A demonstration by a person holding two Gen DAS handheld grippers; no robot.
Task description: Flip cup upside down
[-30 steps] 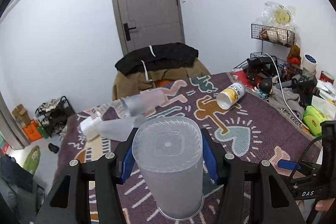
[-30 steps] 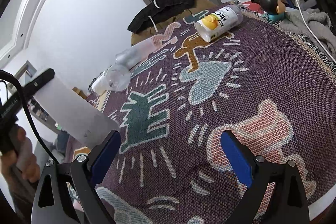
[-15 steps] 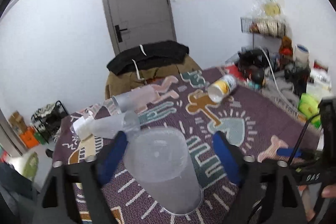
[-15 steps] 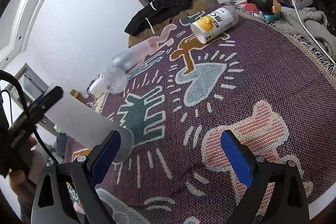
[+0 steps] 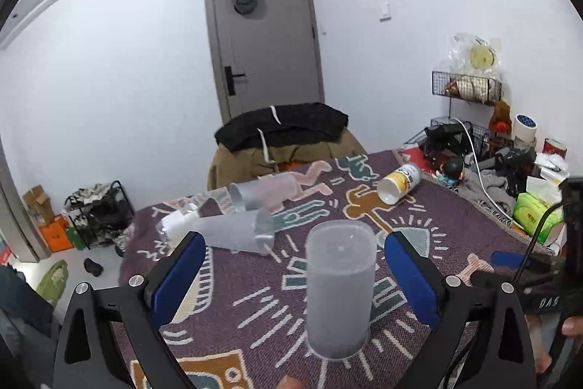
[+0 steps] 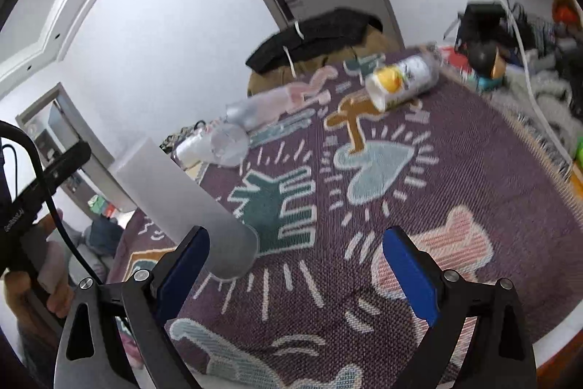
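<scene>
A frosted translucent cup (image 5: 339, 287) stands upside down on the patterned rug (image 5: 430, 265), rim on the cloth and closed base up. My left gripper (image 5: 291, 274) is open, its blue pads apart on either side of the cup, not touching it. In the right wrist view the same cup (image 6: 182, 203) stands at the left. My right gripper (image 6: 295, 274) is open and empty over the rug (image 6: 473, 170), to the right of the cup.
Two frosted cups (image 5: 237, 228) (image 5: 266, 194) and a yellow-labelled cup (image 5: 399, 183) lie on their sides farther back. A chair with dark clothes (image 5: 284, 130) stands behind the table. Clutter, cables and a green packet (image 5: 535, 212) crowd the right edge.
My left gripper has opened and let go of the cup, then drawn back a little. The cup now stands free upside down on the rug. My right gripper has shifted slightly.
</scene>
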